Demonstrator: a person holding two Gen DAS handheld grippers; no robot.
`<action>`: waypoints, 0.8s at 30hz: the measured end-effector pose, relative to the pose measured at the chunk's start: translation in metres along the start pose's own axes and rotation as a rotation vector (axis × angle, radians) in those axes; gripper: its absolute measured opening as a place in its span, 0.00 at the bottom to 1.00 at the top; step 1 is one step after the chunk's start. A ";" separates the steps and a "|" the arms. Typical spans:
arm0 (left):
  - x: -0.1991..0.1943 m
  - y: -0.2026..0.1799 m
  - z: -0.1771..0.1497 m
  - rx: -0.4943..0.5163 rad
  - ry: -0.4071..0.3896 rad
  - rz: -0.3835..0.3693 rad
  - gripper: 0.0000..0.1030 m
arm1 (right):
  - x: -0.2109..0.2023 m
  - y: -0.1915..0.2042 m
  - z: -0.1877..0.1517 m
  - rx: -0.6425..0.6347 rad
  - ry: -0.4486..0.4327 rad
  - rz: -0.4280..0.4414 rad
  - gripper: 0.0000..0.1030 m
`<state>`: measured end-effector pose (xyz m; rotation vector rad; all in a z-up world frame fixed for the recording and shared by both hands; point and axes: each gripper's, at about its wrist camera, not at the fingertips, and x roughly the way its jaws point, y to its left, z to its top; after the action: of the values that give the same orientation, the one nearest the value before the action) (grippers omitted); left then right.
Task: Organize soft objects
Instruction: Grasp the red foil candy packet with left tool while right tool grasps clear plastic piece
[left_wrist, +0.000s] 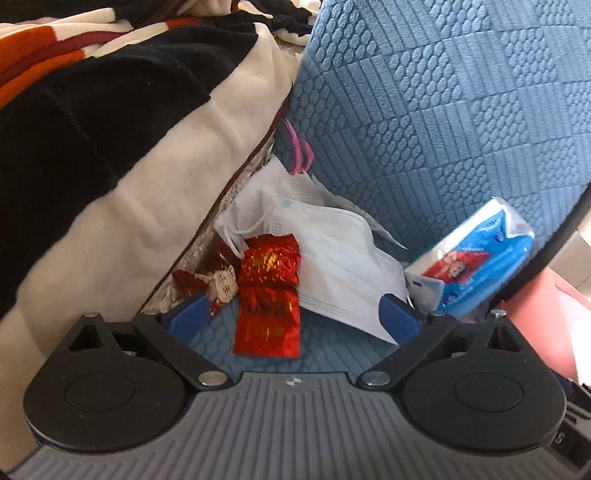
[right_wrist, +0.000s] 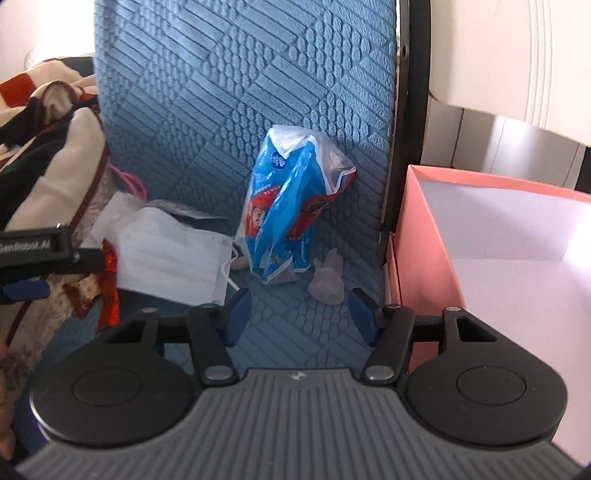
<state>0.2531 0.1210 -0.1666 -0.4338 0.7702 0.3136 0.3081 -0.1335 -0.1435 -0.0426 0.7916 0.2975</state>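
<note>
Nothing is sorted yet: your pink box, at the seat's right edge, looks empty. On the blue seat, the tissue pack leans against the backrest, the mask and red packet lie toward the left edge. The blanket crowds that side. Your left gripper gapes wide around the packet; your right gripper stands half-spread, empty, near a clear scrap.

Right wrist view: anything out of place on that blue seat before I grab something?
Yes. The blue tissue pack leans crumpled against the seat back, its wrapper torn open at the top. A small clear plastic piece lies loose beside it, near the pink box.
</note>
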 end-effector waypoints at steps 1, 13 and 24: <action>0.003 0.000 0.001 0.001 0.002 0.008 0.91 | 0.005 -0.001 0.002 0.004 0.006 -0.001 0.59; 0.038 -0.002 0.016 -0.013 0.032 0.089 0.69 | 0.057 -0.001 0.019 -0.008 0.075 -0.036 0.33; 0.049 -0.006 0.028 0.006 0.009 0.120 0.70 | 0.090 -0.004 0.027 0.006 0.079 -0.123 0.37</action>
<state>0.3052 0.1352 -0.1828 -0.3840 0.8078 0.4211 0.3878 -0.1112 -0.1882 -0.0977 0.8648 0.1775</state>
